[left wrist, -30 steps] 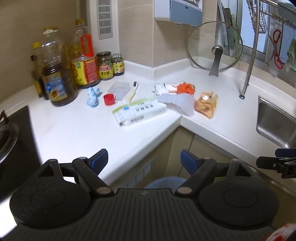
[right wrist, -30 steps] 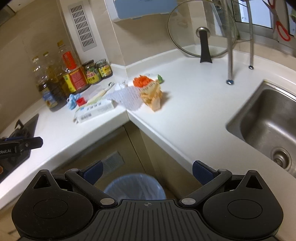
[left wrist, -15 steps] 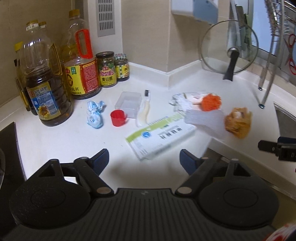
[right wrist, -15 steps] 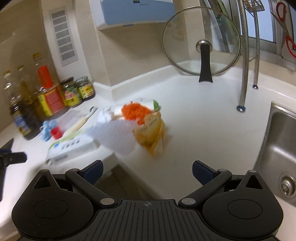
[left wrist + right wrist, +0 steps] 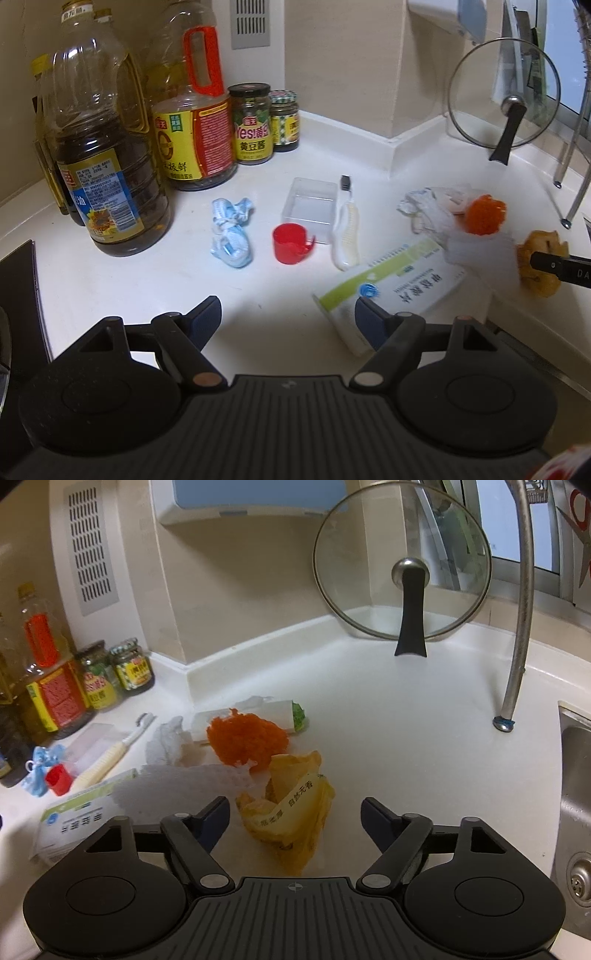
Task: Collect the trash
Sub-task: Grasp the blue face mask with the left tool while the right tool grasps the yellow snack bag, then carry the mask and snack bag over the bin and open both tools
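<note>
Trash lies on the white counter. My right gripper [image 5: 295, 814] is open and empty, its jaws on either side of a crumpled yellow wrapper [image 5: 291, 821], apart from it. Behind that lie an orange scrubber ball [image 5: 245, 740], white crumpled paper [image 5: 166, 744] and a white mesh sheet [image 5: 184, 788]. My left gripper [image 5: 288, 314] is open and empty above the counter, its right finger over the corner of a white and green box [image 5: 391, 288]. Ahead of it lie a blue crumpled wrapper [image 5: 231, 230], a red cap [image 5: 290, 243] and a toothbrush [image 5: 345, 229].
Oil bottles [image 5: 99, 155] and sauce jars [image 5: 253, 123] stand at the back left. A clear plastic lid [image 5: 310, 205] lies by the toothbrush. A glass pot lid [image 5: 402, 565] leans on the back wall. A steel rack leg [image 5: 517, 638] and sink [image 5: 576, 794] are right; a stove edge [image 5: 18, 280] is left.
Both grippers have moved forward and down, closer to the counter. The yellow wrapper now lies between the right jaws; the box now sits at the left gripper's right finger.
</note>
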Available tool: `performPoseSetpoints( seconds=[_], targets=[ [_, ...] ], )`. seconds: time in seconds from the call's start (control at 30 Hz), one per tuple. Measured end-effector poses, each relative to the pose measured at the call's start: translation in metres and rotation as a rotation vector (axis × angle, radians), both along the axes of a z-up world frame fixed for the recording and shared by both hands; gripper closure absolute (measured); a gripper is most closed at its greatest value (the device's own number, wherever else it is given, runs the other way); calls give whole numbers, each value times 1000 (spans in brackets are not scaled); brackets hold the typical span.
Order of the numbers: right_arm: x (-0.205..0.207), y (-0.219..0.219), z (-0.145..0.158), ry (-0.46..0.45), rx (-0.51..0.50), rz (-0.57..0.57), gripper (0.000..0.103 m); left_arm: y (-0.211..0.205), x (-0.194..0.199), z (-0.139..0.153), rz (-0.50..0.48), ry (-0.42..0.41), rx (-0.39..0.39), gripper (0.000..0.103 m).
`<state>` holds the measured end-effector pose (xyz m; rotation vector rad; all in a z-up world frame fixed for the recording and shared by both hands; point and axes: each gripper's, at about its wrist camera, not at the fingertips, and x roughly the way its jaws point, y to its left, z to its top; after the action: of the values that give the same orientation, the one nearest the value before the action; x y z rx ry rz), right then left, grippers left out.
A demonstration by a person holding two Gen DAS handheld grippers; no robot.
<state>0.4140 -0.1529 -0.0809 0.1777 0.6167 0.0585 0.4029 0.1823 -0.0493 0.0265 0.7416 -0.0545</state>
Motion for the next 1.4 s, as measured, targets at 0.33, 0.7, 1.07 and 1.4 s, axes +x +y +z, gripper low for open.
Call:
performPoseSetpoints(
  seconds=[0.33, 0.7, 1.07, 1.4],
  targets=[
    [10, -4, 1, 5, 24, -18, 61, 16, 24, -2, 24, -7, 2, 25],
    [15, -22, 15, -22, 37, -64, 68, 29, 53, -9, 42, -10, 27, 35],
    [14, -42, 22, -21, 34, -140, 68, 46, 99, -18, 63, 8, 21, 54],
    [7, -51, 21, -6, 30, -170, 68, 49, 126, -30, 71, 41, 2, 67]
  ],
)
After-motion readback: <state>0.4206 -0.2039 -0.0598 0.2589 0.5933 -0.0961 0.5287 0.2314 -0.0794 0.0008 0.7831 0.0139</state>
